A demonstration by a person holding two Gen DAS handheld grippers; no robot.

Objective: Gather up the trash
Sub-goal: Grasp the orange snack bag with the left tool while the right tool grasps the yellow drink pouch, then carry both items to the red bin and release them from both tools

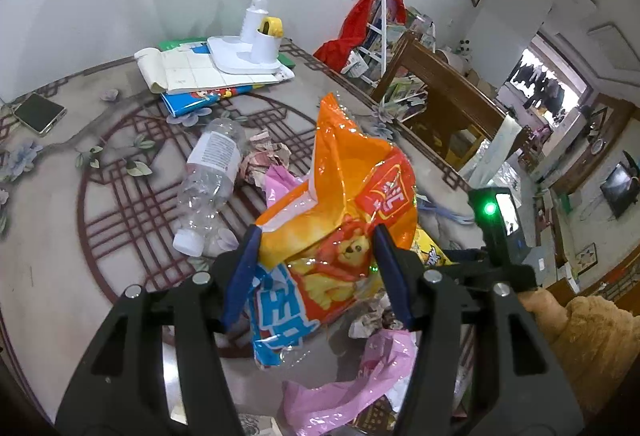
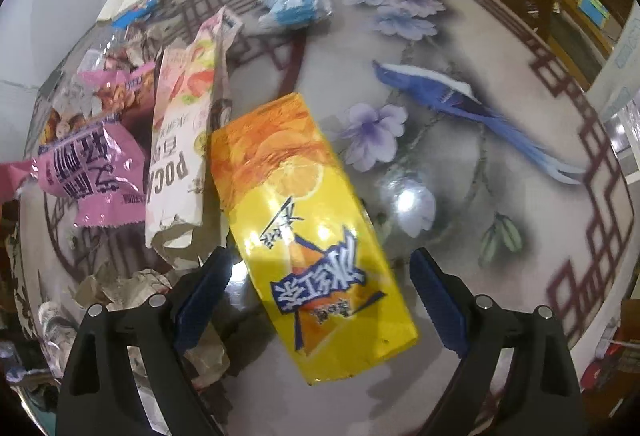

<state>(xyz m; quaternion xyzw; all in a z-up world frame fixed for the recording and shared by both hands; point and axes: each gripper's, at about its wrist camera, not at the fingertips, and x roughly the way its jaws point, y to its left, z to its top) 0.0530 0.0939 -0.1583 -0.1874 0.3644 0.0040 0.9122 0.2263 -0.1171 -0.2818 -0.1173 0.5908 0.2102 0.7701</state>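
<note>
Two grippers work over the table (image 2: 500, 195): the left gripper (image 1: 316, 268) clamps an orange snack bag (image 1: 352, 203) lifted above the litter, the right gripper (image 2: 320, 292) gapes wide over a yellow carton (image 2: 304, 228) lying flat, untouched, and farther left lies a clear bottle (image 1: 212, 179).

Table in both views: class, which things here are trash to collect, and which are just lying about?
Trash to collect:
- orange snack bag, held in the left gripper
- yellow carton, under the open right gripper
- plastic bottle
- pink wrapper
- white pouch
- crumpled paper

Just lying about:
- phone
- desk lamp
- books
</note>
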